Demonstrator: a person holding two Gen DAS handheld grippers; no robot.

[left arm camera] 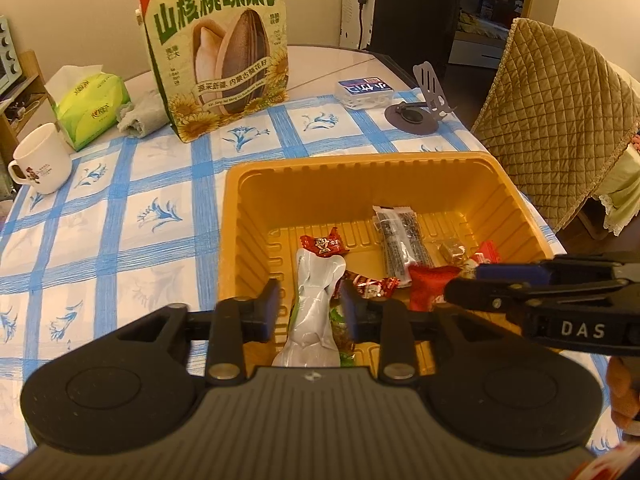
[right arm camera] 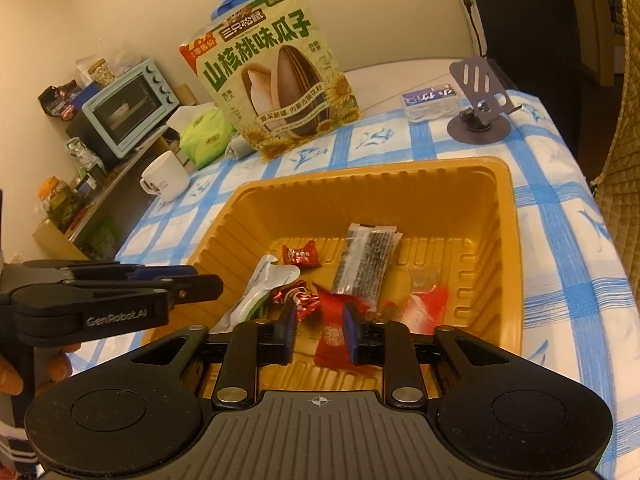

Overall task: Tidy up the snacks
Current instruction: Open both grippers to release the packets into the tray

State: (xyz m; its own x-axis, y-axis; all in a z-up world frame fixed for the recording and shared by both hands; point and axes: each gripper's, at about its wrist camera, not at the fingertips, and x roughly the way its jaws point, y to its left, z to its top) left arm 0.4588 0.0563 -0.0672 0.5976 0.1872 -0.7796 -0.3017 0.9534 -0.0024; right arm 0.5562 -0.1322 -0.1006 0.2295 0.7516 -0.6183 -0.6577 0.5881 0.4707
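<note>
A yellow plastic tray (left arm camera: pixel 500 184) (right arm camera: pixel 508 216) on the checked tablecloth holds several wrapped snacks. Among them are a silver pouch (left arm camera: pixel 316 312) (right arm camera: pixel 260 284), a dark seaweed pack (left arm camera: pixel 398 240) (right arm camera: pixel 362 260), a red candy (left arm camera: pixel 323 245) (right arm camera: pixel 300 255) and a red packet (left arm camera: pixel 428 284) (right arm camera: pixel 332 336). My left gripper (left arm camera: pixel 310 308) is open over the tray's near edge, its jaws on either side of the silver pouch without touching it. My right gripper (right arm camera: pixel 320 332) is open and empty, low over the red packet. A large sunflower-seed bag (left arm camera: pixel 220 44) (right arm camera: pixel 280 80) stands behind the tray.
A white mug (left arm camera: pixel 40 164) (right arm camera: pixel 166 176), a green tissue pack (left arm camera: pixel 90 108) (right arm camera: pixel 204 136) and a grey cloth (left arm camera: pixel 140 114) are at the back left. A small box (left arm camera: pixel 366 94) (right arm camera: pixel 430 102) and a phone stand (left arm camera: pixel 424 100) (right arm camera: pixel 478 100) are at the back right. A quilted chair (left arm camera: pixel 560 112) stands to the right.
</note>
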